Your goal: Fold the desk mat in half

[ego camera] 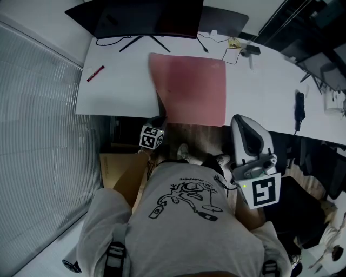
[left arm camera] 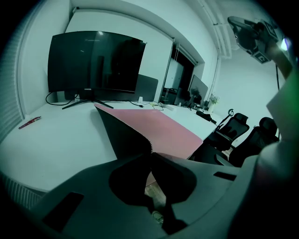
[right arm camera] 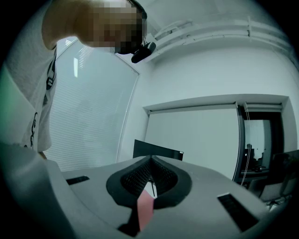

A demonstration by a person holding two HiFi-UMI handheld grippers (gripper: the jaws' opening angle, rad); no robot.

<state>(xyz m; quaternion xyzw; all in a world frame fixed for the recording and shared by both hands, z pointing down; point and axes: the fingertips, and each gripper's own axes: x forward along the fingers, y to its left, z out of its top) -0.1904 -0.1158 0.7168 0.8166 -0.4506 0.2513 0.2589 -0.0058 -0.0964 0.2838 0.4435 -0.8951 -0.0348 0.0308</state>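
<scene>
The pink desk mat [ego camera: 194,89] lay on the white table [ego camera: 119,92] by the monitor [ego camera: 146,16]. The left claw [left arm camera: 150,156] was clamped on its near-left corner, which was lifted to show a dark underside. The right claw [right arm camera: 150,161] was closed on nothing, up high on the right. The mat looked thin, light and floppy, so I'd grab corners.

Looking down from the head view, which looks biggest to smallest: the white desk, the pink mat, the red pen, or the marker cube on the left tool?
1. white desk
2. pink mat
3. marker cube on the left tool, though it is nearer the camera
4. red pen
</scene>
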